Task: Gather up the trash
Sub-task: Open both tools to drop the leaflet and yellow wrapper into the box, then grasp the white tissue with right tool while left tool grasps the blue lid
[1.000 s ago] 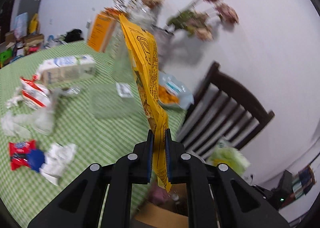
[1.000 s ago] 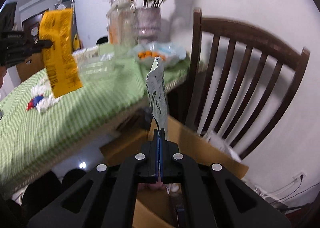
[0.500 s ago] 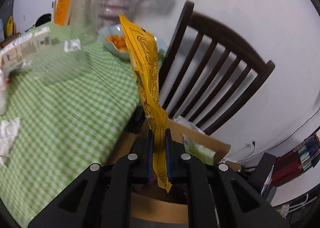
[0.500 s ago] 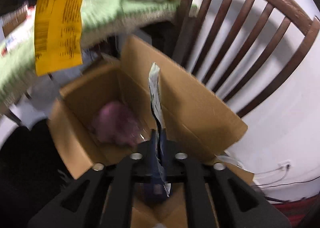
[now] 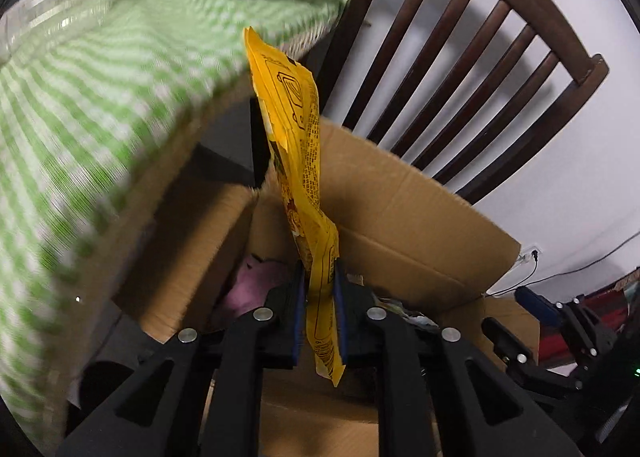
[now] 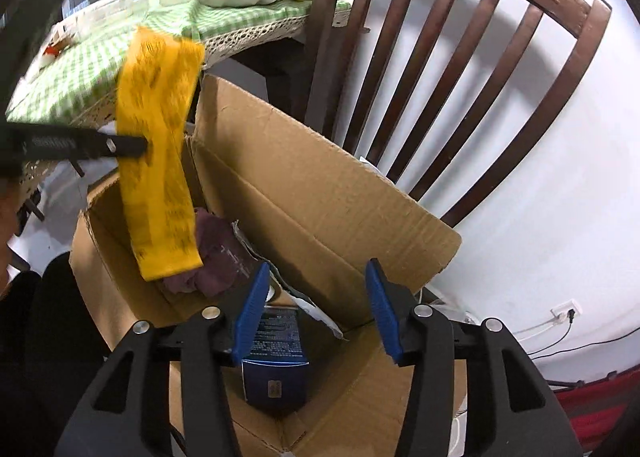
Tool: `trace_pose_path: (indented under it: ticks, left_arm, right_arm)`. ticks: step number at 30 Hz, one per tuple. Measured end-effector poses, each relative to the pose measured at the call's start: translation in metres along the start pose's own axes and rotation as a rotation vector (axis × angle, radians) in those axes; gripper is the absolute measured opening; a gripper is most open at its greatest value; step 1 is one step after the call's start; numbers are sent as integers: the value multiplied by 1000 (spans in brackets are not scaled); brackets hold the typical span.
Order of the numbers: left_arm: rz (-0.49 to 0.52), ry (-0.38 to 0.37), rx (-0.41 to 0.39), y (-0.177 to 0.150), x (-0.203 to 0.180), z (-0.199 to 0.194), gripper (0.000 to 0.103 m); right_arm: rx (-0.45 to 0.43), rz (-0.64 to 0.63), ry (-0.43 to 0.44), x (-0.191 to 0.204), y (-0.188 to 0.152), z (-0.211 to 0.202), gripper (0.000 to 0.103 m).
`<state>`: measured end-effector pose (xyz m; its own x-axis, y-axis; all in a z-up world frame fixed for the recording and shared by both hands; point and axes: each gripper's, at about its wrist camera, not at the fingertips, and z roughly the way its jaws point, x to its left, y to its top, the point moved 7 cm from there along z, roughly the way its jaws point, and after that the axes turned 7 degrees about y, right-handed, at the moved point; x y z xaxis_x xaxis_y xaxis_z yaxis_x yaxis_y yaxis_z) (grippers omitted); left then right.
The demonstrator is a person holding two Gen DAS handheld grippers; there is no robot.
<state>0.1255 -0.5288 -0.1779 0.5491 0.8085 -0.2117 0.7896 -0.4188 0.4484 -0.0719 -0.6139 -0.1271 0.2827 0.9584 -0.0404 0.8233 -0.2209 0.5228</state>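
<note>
I am at the drop-off step, with both tools over the open cardboard box (image 6: 320, 193) that sits on the floor beside the table's green checked cloth (image 5: 100, 89) and in front of the dark wooden chair (image 6: 460, 69).

My right gripper (image 6: 316, 305) has just been opening, and its 2 blue pads (image 6: 252, 309) now stand well apart with nothing between them. I judge its piece of trash is already in the box, among the purple bundle (image 6: 216, 253), the dark blue carton (image 6: 276, 353) and the crumpled wrappers lying there, though I cannot tell which piece it was.

My left gripper (image 5: 320, 313) is clamped on the yellow wrapper (image 5: 300, 161) near its lower end. Its jaws have eased very slightly, yet the pads press the foil from both sides. In the right wrist view the wrapper hangs over the near left corner of the box, above the purple bundle.

So 1 of 2 pieces looks delivered. The next move calls for spreading the left jaws while the wrapper is inside the box's rim, so it falls in rather than catching on the raised flap (image 5: 420, 217), then lifting both tools clear and going back to the table for more.
</note>
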Motion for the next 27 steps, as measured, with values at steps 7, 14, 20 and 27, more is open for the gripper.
trace_pose_path:
  ticks: [7, 14, 20, 27]
  left_arm:
    - [29, 40, 37, -19, -3, 9, 51]
    - [19, 29, -5, -7, 5, -19, 55]
    - [51, 3, -73, 5, 0, -52, 59]
    - [45, -34, -126, 14, 21, -95, 60]
  right_arm:
    - [-9, -1, 8, 4, 3, 0, 49]
    - [-32, -14, 9, 12, 12, -7, 50]
    - [-62, -36, -8, 24, 25, -18, 54]
    - [-104, -74, -37, 47, 48, -34, 55]
